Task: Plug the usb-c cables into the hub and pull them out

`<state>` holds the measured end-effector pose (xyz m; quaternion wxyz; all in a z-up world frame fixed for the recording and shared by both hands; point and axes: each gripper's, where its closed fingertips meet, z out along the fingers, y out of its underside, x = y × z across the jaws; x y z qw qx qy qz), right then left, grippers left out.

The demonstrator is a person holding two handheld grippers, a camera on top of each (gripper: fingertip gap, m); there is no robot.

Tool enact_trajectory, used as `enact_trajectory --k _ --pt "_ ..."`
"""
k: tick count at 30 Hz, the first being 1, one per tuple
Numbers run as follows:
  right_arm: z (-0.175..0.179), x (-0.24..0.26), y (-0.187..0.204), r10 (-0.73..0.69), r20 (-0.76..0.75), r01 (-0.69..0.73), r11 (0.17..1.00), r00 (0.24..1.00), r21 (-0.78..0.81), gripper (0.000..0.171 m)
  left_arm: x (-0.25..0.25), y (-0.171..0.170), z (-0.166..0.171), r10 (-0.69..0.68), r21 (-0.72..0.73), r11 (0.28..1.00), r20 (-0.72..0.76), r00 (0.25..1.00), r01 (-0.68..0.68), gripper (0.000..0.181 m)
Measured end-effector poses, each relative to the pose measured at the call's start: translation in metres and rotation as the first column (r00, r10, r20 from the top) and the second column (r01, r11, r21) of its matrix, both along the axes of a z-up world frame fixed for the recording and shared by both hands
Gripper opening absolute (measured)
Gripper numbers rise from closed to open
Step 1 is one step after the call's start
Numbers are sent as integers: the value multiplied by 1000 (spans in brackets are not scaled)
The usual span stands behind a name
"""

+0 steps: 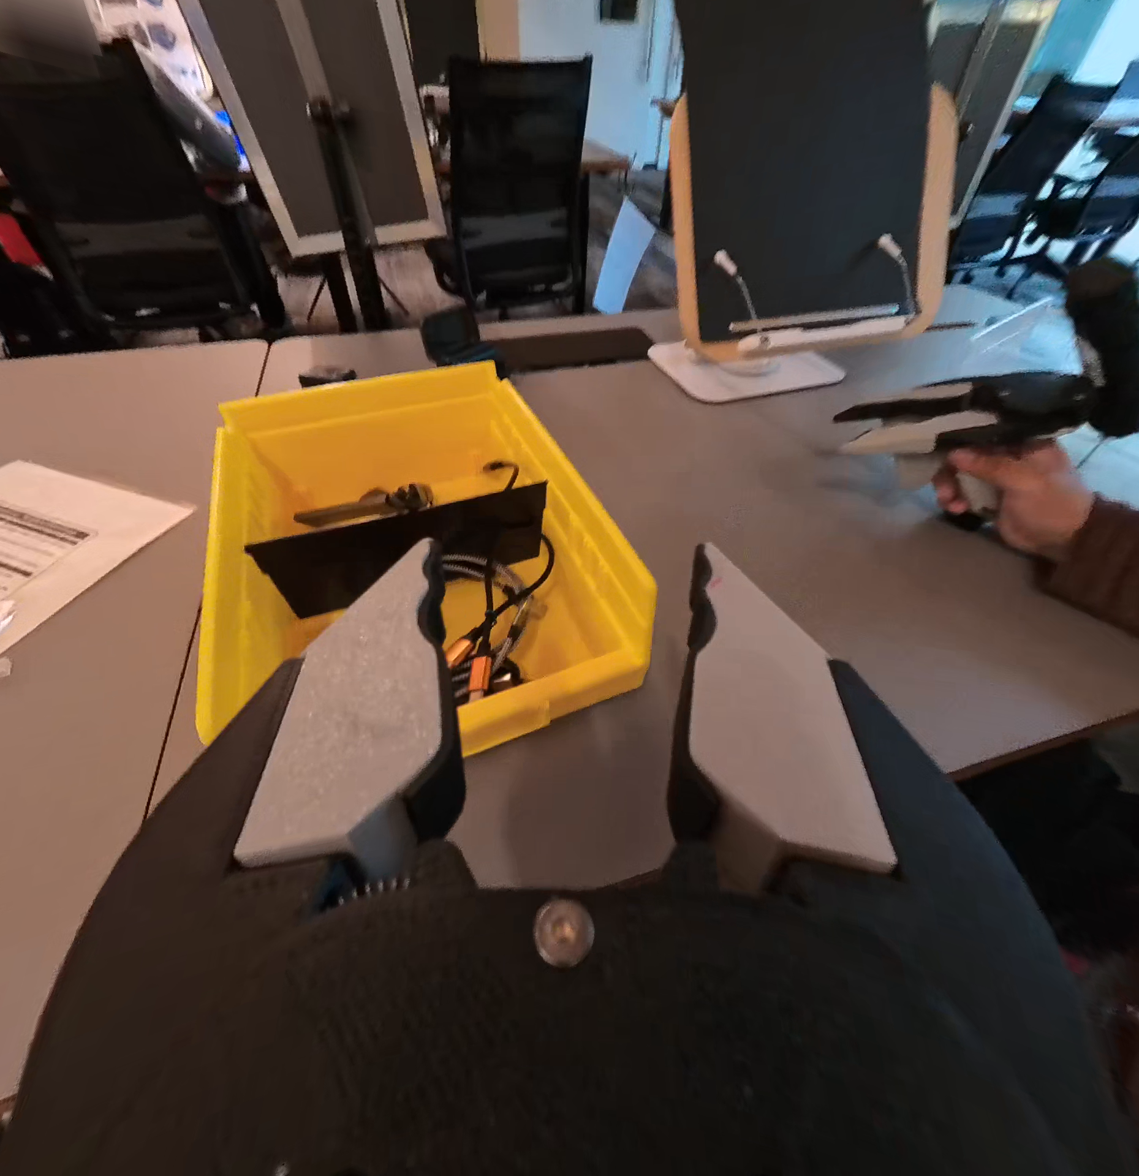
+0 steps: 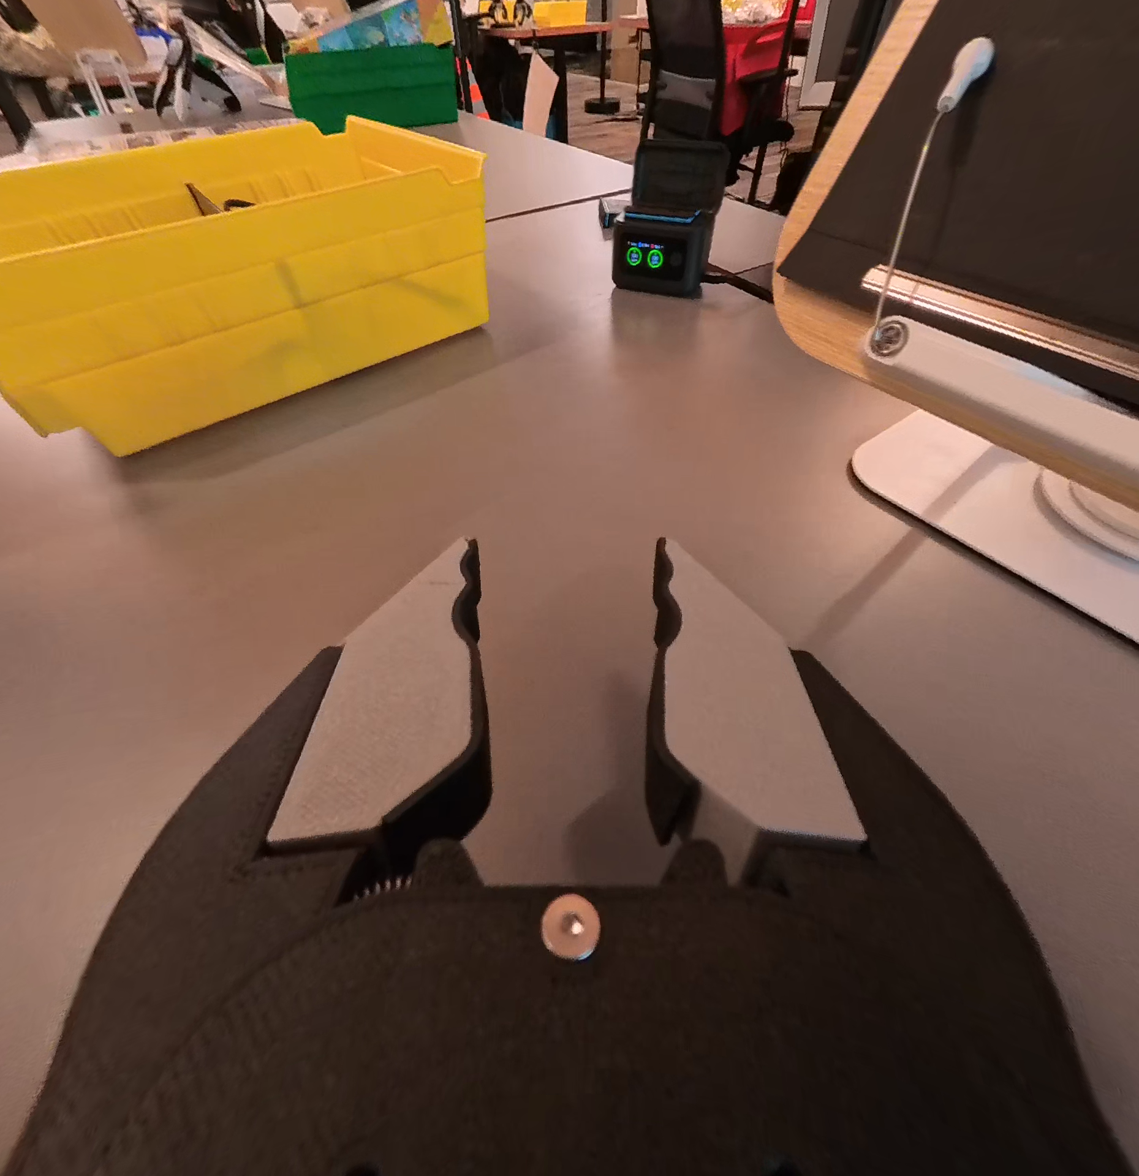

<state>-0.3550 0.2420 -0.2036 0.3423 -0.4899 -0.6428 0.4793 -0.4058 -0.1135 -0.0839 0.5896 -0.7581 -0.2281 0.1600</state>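
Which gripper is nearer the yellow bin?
The left gripper: it hangs right over the yellow bin's near end. The right gripper sits off over bare table.

Left wrist cam sits above the grey table (image 1: 745, 509), tilted down, looking fwd along its own fingers (image 1: 375, 674). The yellow bin (image 1: 617, 611) is close, just ahead and a bit left, seen from above w/ its inside visible. Right wrist cam sits low, near the tabletop, roughly level, to the right of the yellow bin (image 2: 248, 318); it sees only the bin's outer side wall, at mid-range on its left. Both views share the bin, the table, and the wood-edged stand (image 1: 687, 210) beyond and right of the bin, much nearer in the right cam (image 2: 827, 210).
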Motion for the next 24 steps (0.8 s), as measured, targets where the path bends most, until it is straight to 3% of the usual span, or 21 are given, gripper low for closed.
enact_trajectory --k 6,11,16,19,24 --pt "-9 -2 -10 28 52 -30 998 998 48 51 -16 4 -25 6 -26 1000 81 997 -4 70" --pt "-19 -1 -23 44 110 -53 995 993 83 48 -28 5 -26 20 -47 999 94 995 -16 66" --pt "-28 -1 -34 77 151 -98 986 986 136 45 -75 27 -28 33 -166 986 135 990 -10 64" --pt "-30 -2 -37 81 172 -104 986 982 129 45 -113 51 -34 27 -242 970 218 976 27 54" --pt "-26 0 -39 83 153 -100 990 985 103 45 -165 64 -87 163 -508 859 383 909 60 50"
